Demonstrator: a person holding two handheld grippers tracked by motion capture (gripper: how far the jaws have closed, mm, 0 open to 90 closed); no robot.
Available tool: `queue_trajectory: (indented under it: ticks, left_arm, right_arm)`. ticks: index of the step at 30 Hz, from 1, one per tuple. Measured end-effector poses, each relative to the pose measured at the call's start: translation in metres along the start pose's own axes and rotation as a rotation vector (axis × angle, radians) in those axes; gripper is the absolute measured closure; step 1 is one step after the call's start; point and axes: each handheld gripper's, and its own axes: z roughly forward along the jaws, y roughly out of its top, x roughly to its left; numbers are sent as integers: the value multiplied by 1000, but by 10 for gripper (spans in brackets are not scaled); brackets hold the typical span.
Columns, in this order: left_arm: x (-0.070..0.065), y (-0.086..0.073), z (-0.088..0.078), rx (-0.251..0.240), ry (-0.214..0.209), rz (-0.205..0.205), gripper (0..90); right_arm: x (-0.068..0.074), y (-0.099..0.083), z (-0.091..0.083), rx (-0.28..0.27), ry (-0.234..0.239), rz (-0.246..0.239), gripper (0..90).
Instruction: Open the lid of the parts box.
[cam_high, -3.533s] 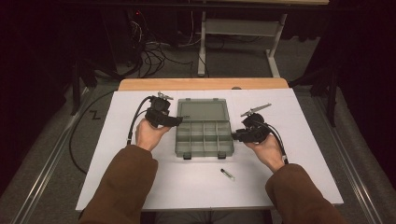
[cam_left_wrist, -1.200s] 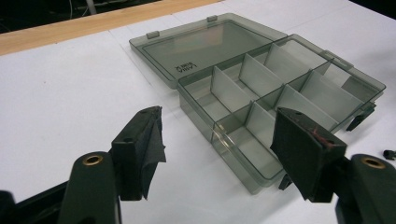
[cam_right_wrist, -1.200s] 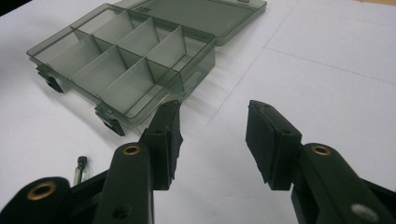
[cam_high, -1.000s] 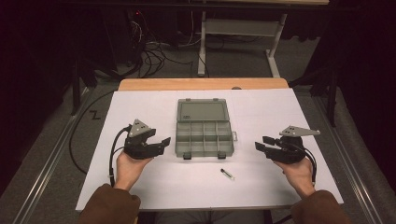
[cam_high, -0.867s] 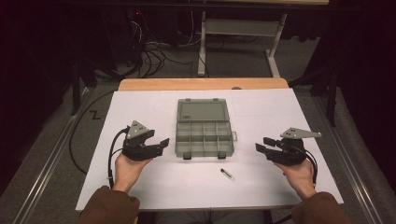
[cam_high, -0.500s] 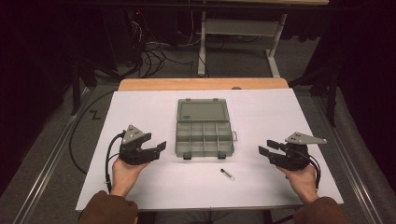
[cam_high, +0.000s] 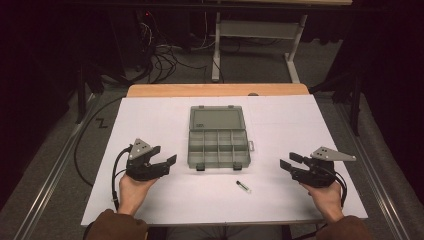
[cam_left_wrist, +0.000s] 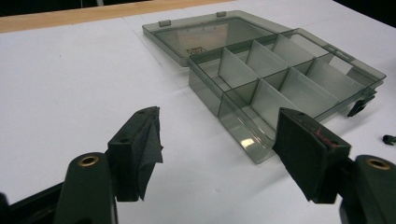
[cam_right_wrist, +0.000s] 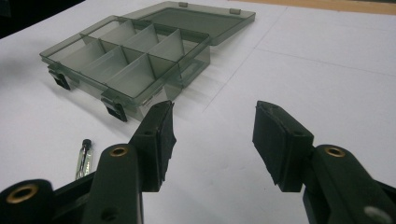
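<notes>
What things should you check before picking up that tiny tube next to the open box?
1. Organizer box lid open and lying flat: ok.
2. Compartments free of parts: ok, all look bare in both gripper views.
3. Small tube free to grab: ok, it lies alone on the white table, apart from the box.
4. Right gripper ready: ok, jaws have just been opening and nothing is between them.
5. Left gripper out of the way: ok, open, holding nothing, off to the box's side.
6. Which way up the tube should go: cannot tell.
</notes>
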Motion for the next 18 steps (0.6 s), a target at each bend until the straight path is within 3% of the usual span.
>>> queue_trajectory:
  ticks: [18]
  left_arm:
    - [4, -15, -6, -11, 3, -4, 316]
  right_arm:
    - [-5, -19, -8, -49, -20, 20, 466]
